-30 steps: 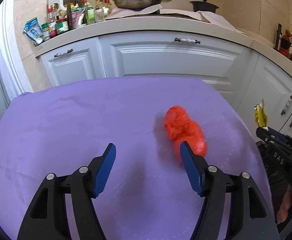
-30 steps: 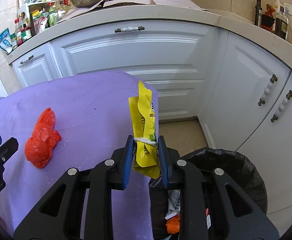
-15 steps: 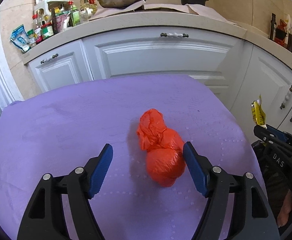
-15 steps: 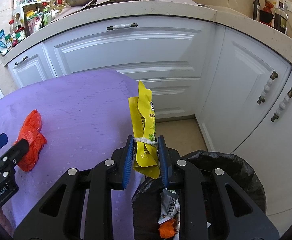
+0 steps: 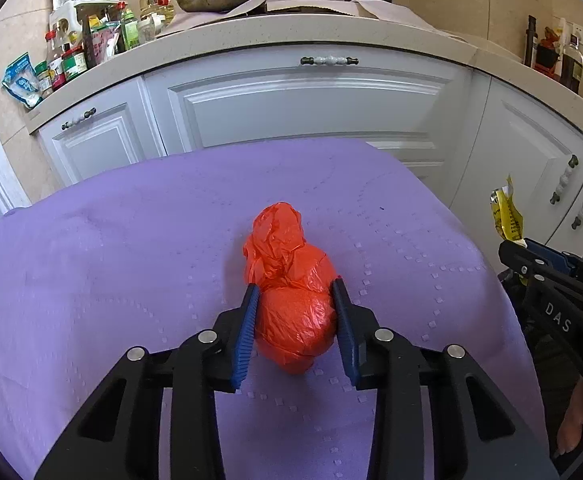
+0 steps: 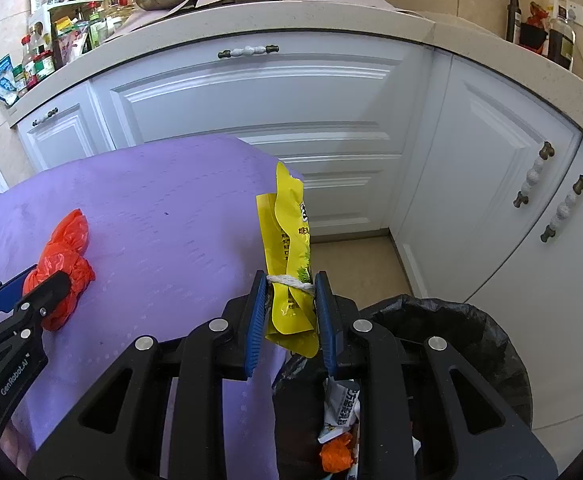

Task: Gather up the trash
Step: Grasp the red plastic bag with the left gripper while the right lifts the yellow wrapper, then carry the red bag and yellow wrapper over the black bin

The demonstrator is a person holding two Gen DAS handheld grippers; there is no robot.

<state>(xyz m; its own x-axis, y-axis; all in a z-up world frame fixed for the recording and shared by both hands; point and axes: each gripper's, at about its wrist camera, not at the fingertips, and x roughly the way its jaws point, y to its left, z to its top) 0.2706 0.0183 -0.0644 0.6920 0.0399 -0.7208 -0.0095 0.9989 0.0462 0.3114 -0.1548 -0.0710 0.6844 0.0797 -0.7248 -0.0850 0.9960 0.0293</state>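
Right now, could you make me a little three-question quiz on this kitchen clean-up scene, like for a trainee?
1. True or false: the right gripper holds a yellow wrapper.
2. What lies between the left gripper's closing jaws? A) a green bottle B) an orange plastic bag C) a spoon
3. Fill in: the bin is lined with a ____ bag.

Key: 1 true. 2 B; it rests on the purple tablecloth. 3 black.
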